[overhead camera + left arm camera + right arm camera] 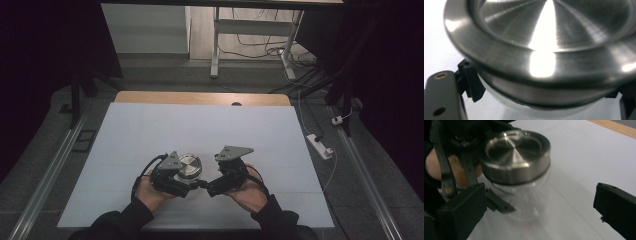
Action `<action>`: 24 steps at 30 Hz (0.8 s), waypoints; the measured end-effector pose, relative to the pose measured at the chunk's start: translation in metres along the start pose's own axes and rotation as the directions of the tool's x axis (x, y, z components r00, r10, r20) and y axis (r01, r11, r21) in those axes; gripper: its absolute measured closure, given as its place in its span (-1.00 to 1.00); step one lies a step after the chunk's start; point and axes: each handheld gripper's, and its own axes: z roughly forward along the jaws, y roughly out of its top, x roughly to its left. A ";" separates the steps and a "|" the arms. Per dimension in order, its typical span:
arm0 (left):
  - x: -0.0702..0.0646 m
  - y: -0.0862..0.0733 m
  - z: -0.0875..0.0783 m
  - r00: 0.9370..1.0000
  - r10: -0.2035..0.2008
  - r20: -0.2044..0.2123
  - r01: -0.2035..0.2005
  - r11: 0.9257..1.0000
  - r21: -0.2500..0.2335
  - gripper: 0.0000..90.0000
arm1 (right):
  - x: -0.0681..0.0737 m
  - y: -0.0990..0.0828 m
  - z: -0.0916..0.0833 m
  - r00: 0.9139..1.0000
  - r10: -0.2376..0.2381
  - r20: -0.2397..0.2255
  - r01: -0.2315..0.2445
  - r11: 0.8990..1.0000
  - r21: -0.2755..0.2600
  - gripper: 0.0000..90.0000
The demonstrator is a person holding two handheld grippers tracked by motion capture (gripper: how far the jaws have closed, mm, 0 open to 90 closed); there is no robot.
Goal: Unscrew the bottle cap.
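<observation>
- high view: glass jar [190,166] with steel lid [189,164] stands on the white table [150,130], near edge, between both grippers
- left gripper [181,181] clamps the jar under the lid (left gripper view: pad [472,83] against glass)
- right gripper view: right gripper [539,212] jaws wide apart, nothing between them, jar [524,200] just ahead

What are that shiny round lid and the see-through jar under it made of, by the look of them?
Shiny round lid: apparently brushed steel or similar metal; silver-grey, with fine circular turning marks and bright radial glints.
See-through jar: probably clear glass, possibly hard plastic; the white table shows through its smooth, glossy wall. The left claw is shut on it.
</observation>
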 end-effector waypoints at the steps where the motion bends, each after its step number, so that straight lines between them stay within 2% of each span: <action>1: 0.000 0.000 0.000 1.000 -0.002 -0.002 0.002 1.000 0.000 -0.66 | 0.001 0.002 0.002 1.000 -0.002 -0.002 0.002 1.000 -0.001 -1.00; 7: 0.000 0.000 0.002 1.000 -0.009 -0.008 0.009 1.000 0.005 -0.66 | 0.008 0.013 0.015 1.000 -0.023 -0.008 0.023 1.000 0.000 -1.00; 13: -0.002 0.001 0.005 1.000 -0.006 -0.015 0.006 1.000 0.018 -0.66 | 0.012 0.024 0.027 0.999 -0.040 0.007 0.040 0.999 0.003 -1.00; 16: -0.002 0.002 0.004 1.000 -0.004 -0.011 0.005 1.000 0.020 -0.66 | 0.015 0.026 0.032 0.999 -0.048 0.003 0.048 0.999 0.001 -0.90; 20: -0.001 0.002 0.004 1.000 -0.010 0.000 0.010 1.000 0.018 -0.66 | 0.017 0.027 0.034 0.998 -0.059 -0.025 0.059 0.998 -0.013 -0.62; 24: 0.000 0.002 0.002 1.000 0.004 0.018 -0.004 1.000 0.019 -0.66 | 0.018 0.027 0.033 0.995 -0.090 -0.040 0.089 0.996 -0.025 -0.60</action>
